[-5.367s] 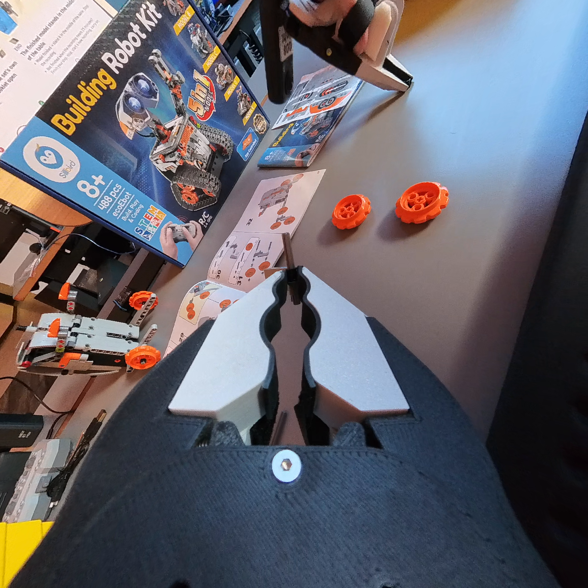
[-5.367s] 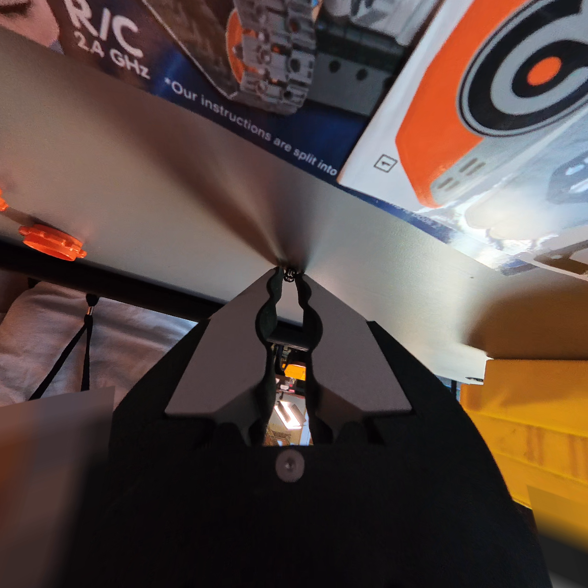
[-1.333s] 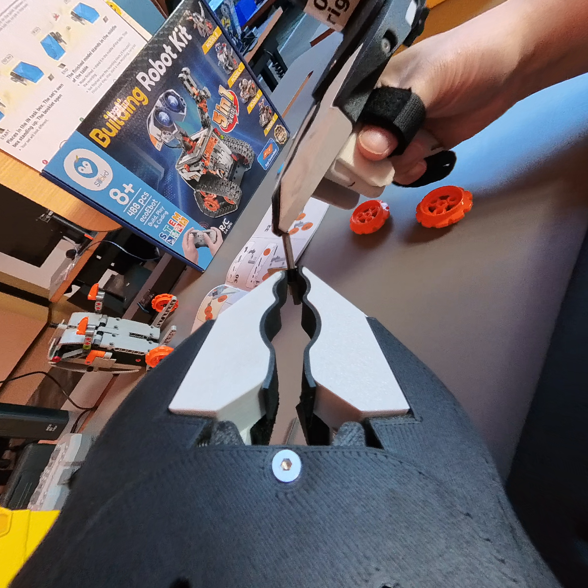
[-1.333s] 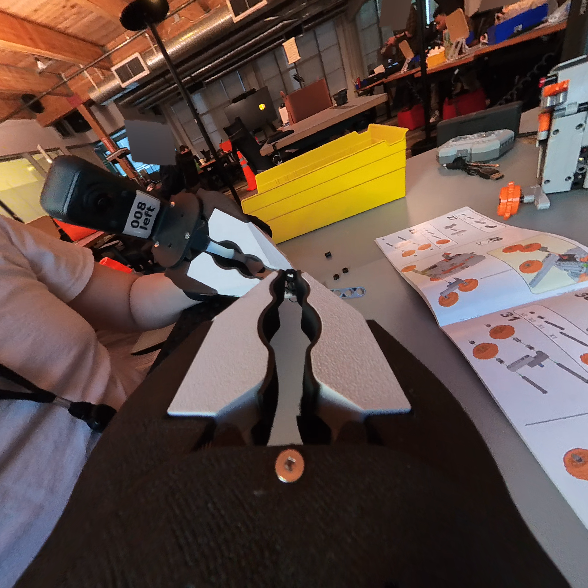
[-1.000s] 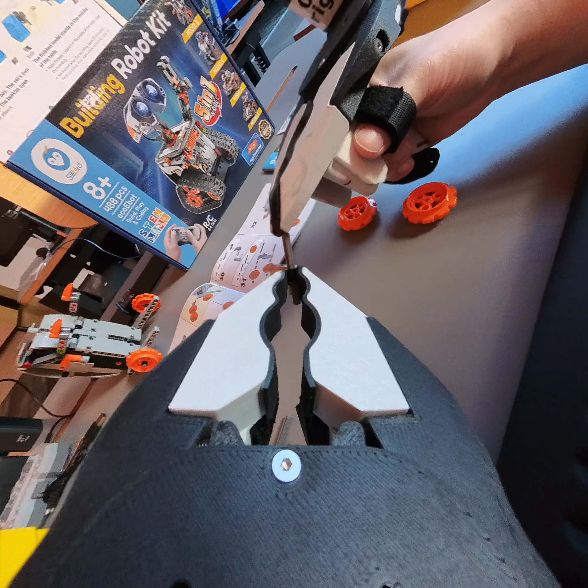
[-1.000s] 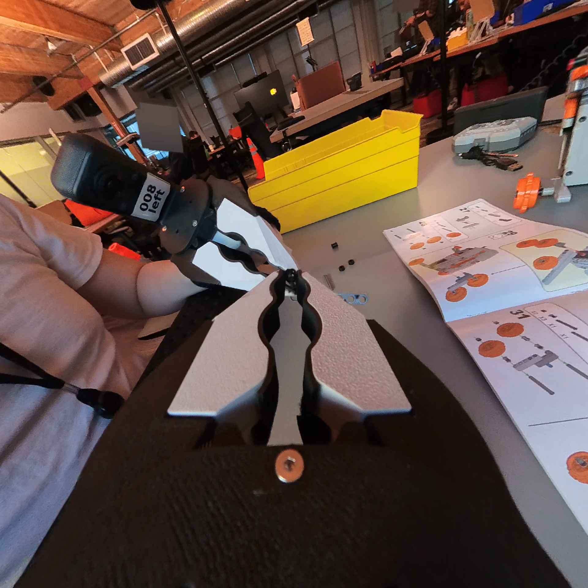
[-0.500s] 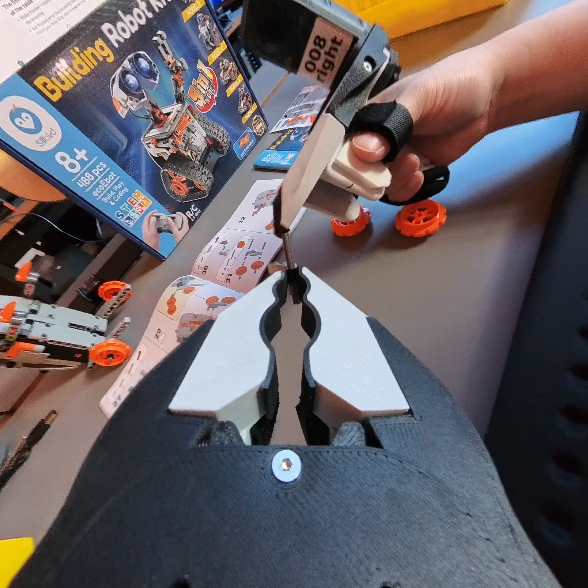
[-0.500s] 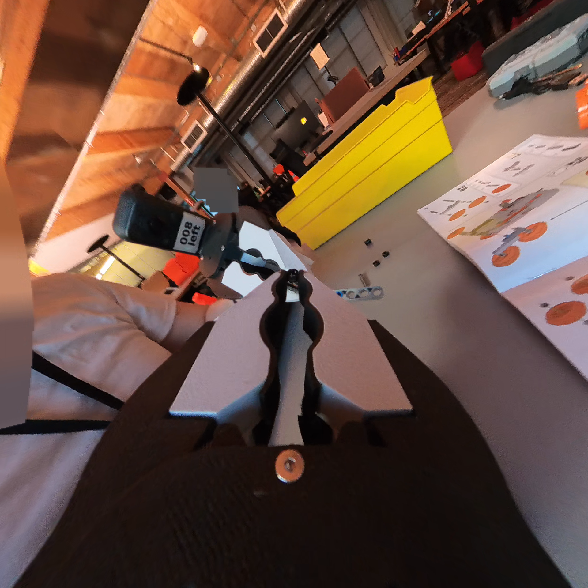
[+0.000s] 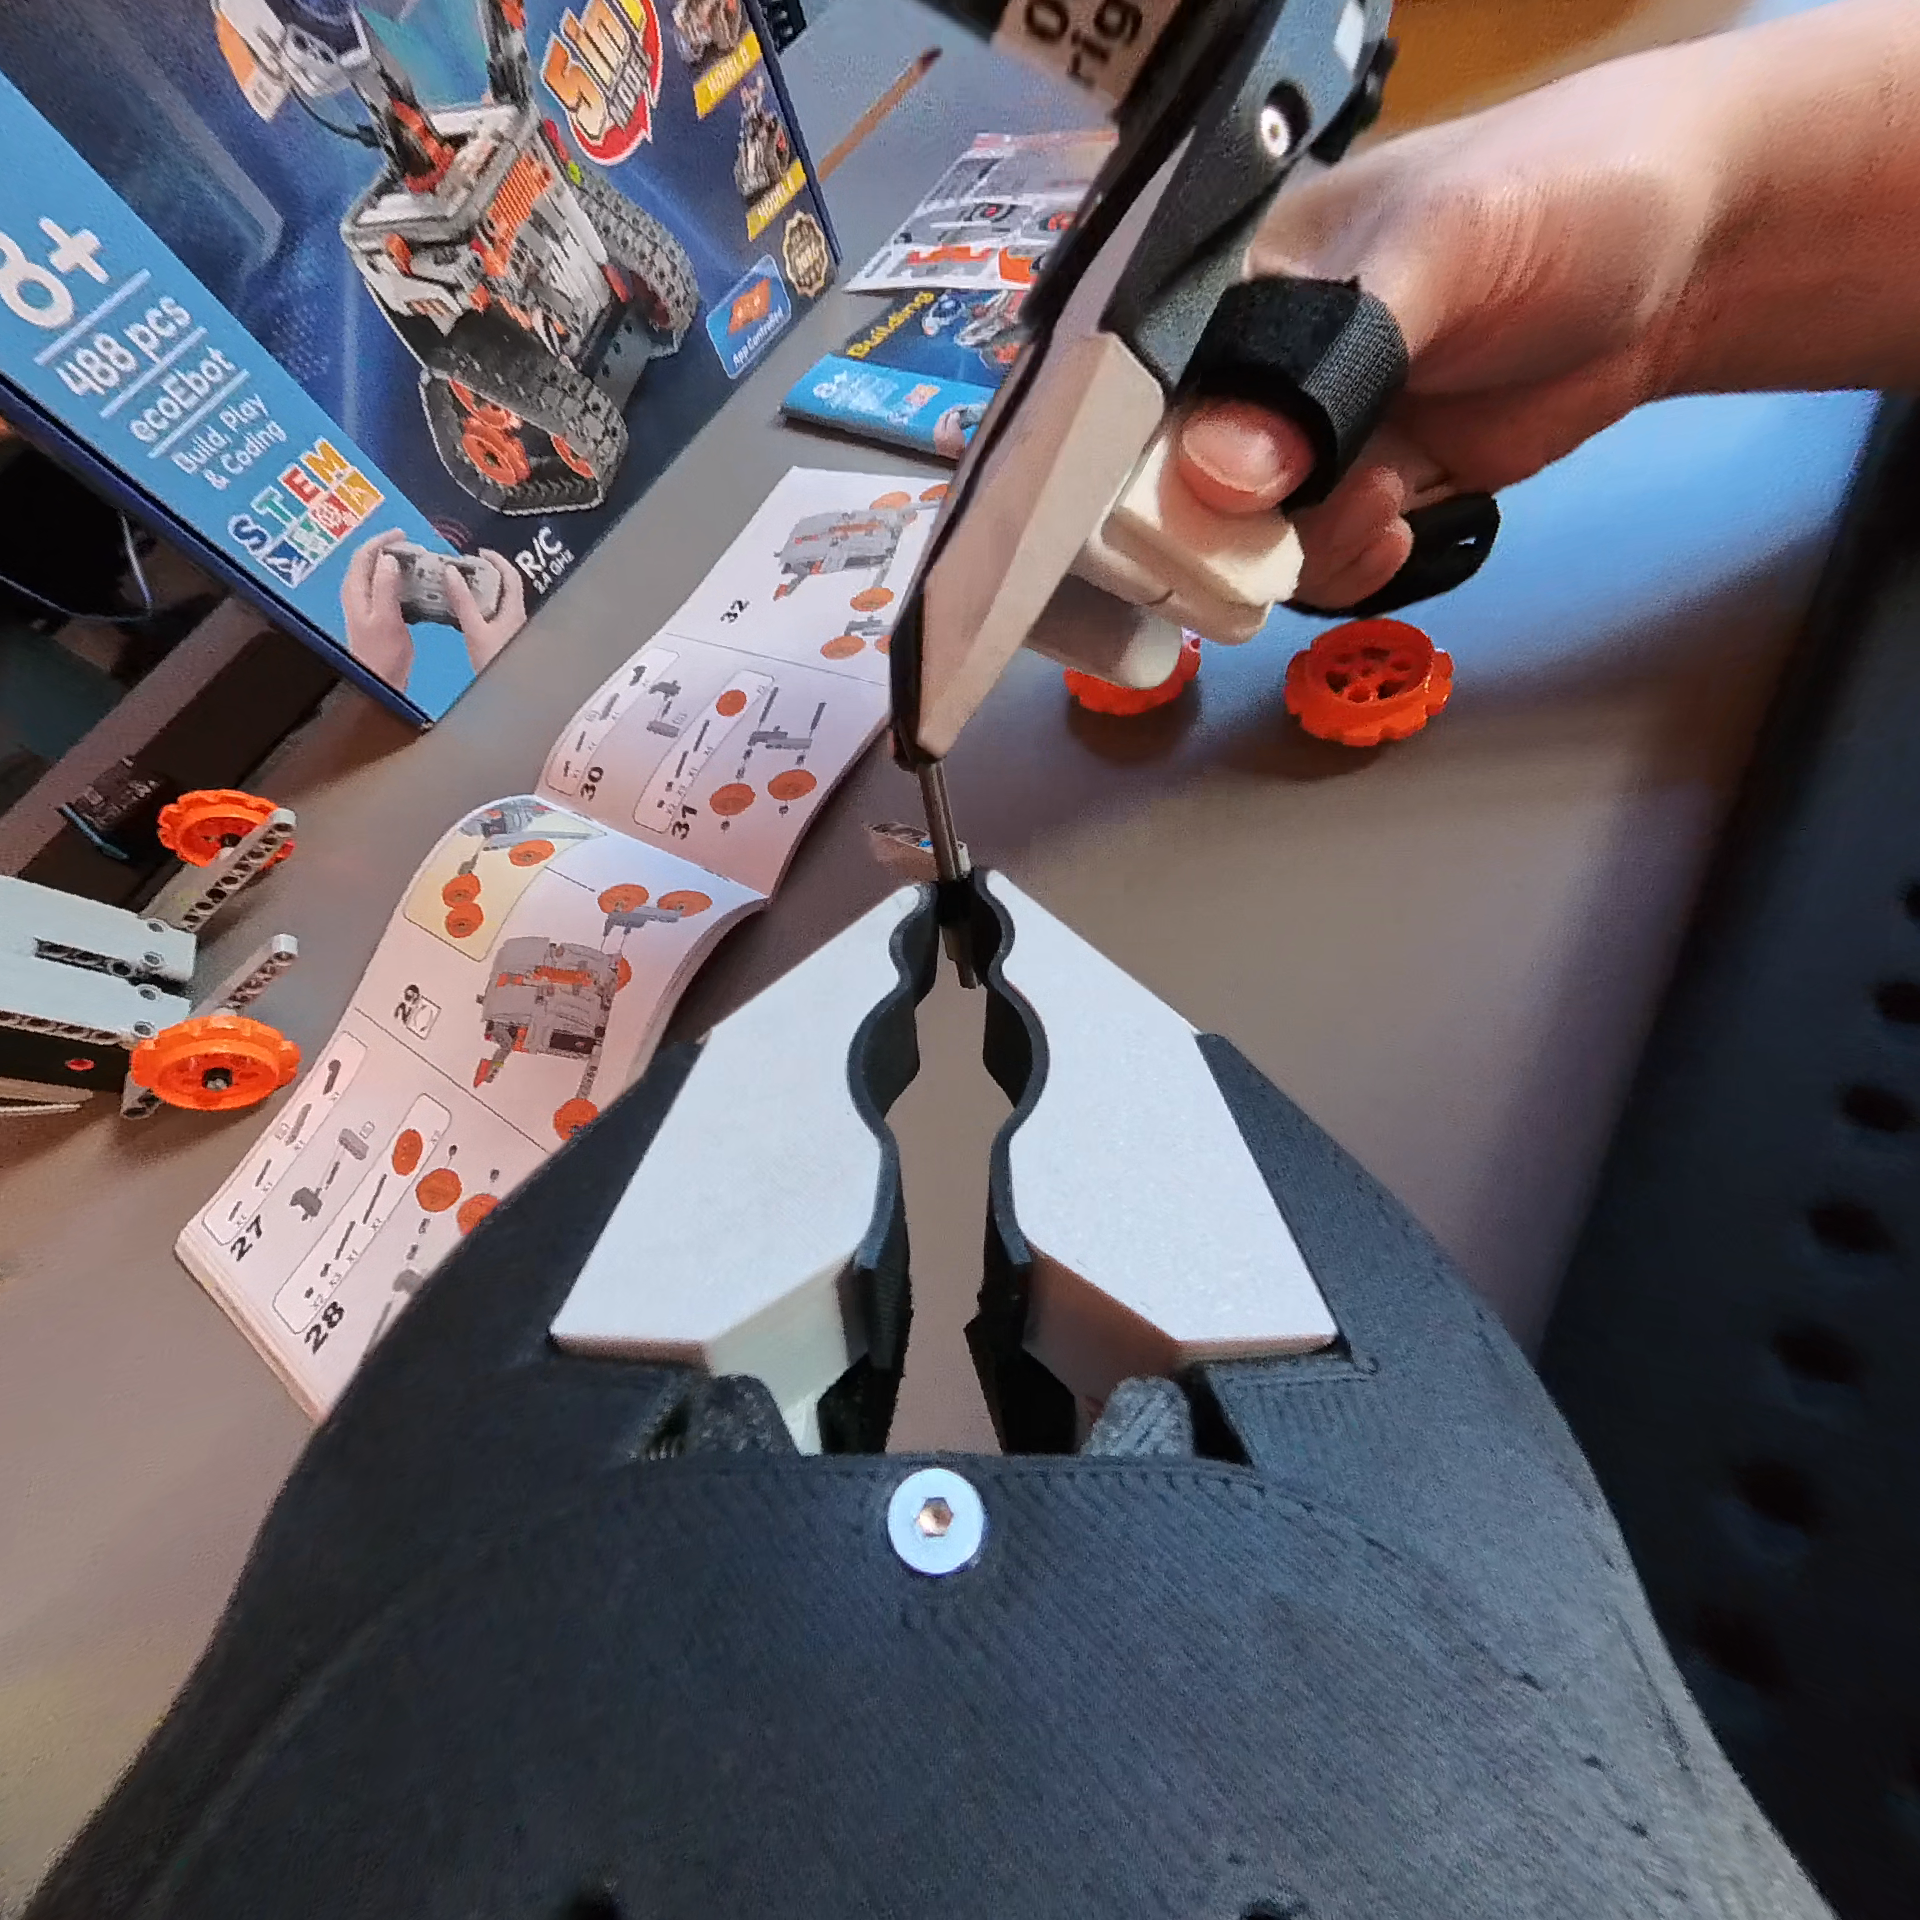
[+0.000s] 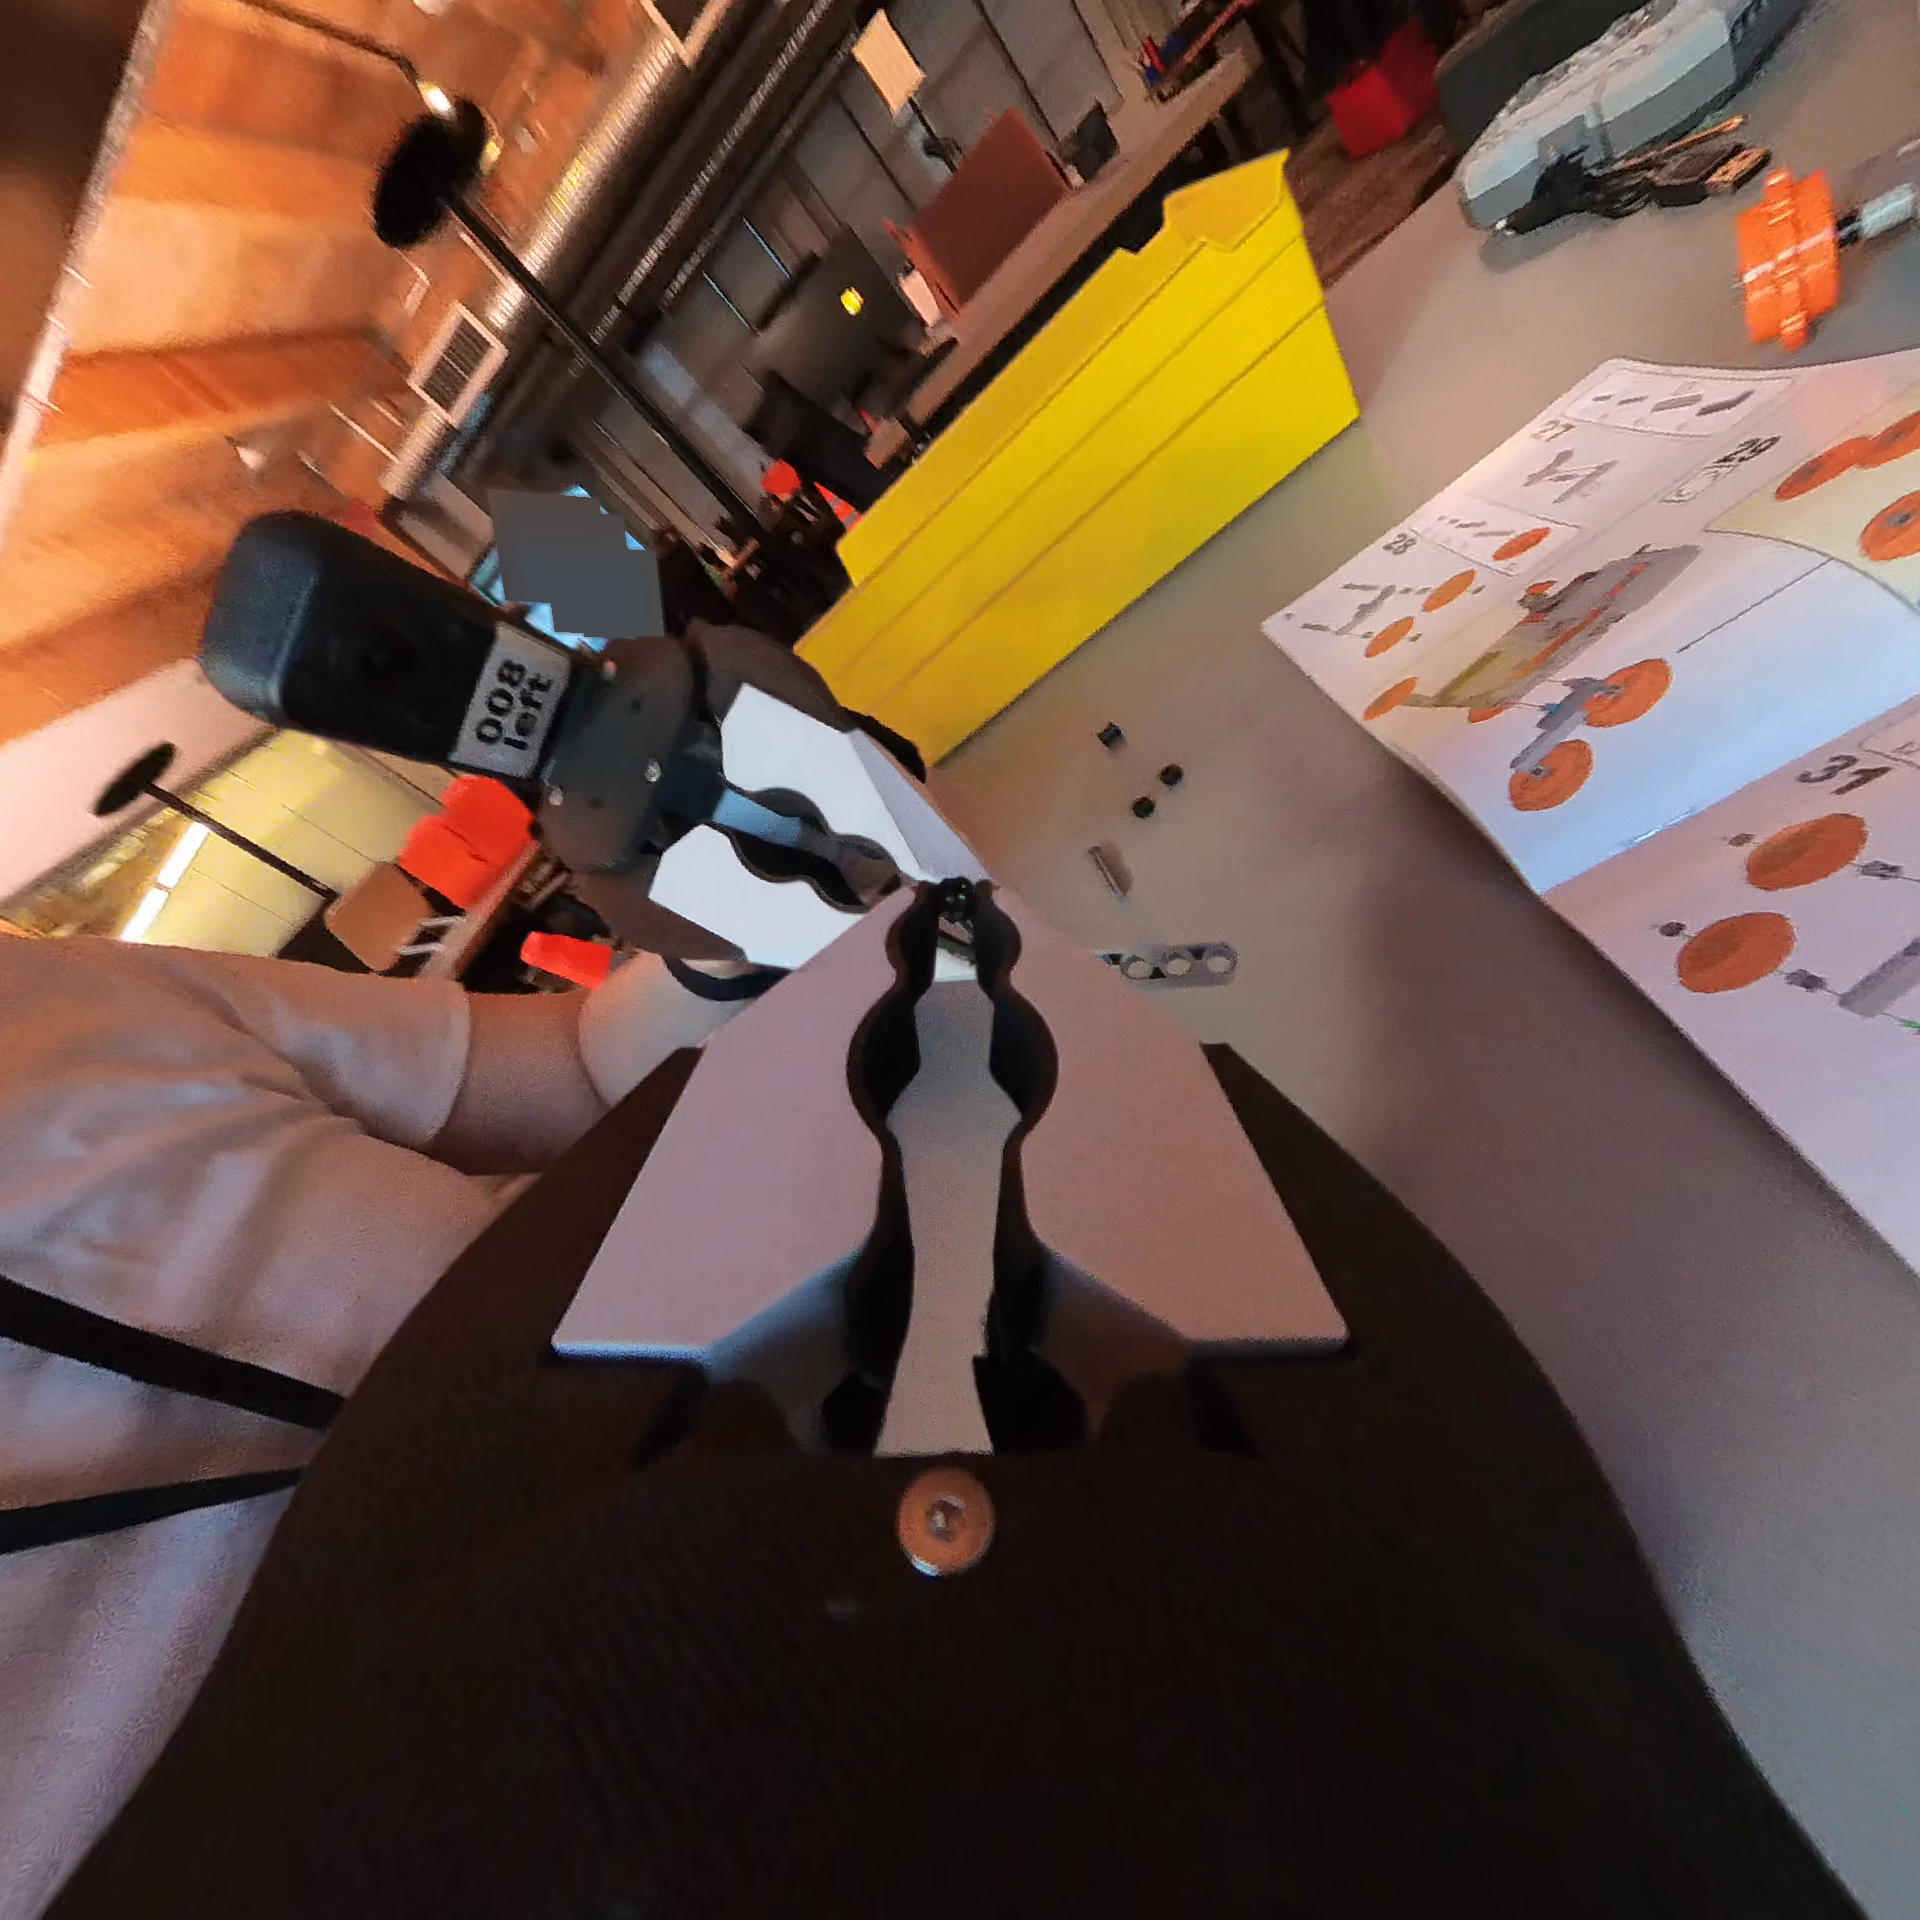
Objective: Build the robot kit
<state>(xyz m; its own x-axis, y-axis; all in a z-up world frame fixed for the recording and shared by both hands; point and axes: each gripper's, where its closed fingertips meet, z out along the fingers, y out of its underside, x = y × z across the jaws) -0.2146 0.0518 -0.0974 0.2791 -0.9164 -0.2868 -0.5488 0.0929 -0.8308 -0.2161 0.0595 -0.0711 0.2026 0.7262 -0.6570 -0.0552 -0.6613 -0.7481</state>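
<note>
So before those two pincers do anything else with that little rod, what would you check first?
1. Left gripper shut on the thin grey axle: ok.
2. Right gripper pinching the axle's other end: ok; what sits in its tips cannot be made out in its own view.
3. Axle straight between the two tips: ok.
4. Axle clear of the open instruction booklet: ok, held above it.
5. Orange wheels out of the way: ok, behind the hand.
6. Anything threaded on the axle: cannot tell.

Printed writing: blue kit box, open instruction booklet, white sticker on left gripper.
</note>
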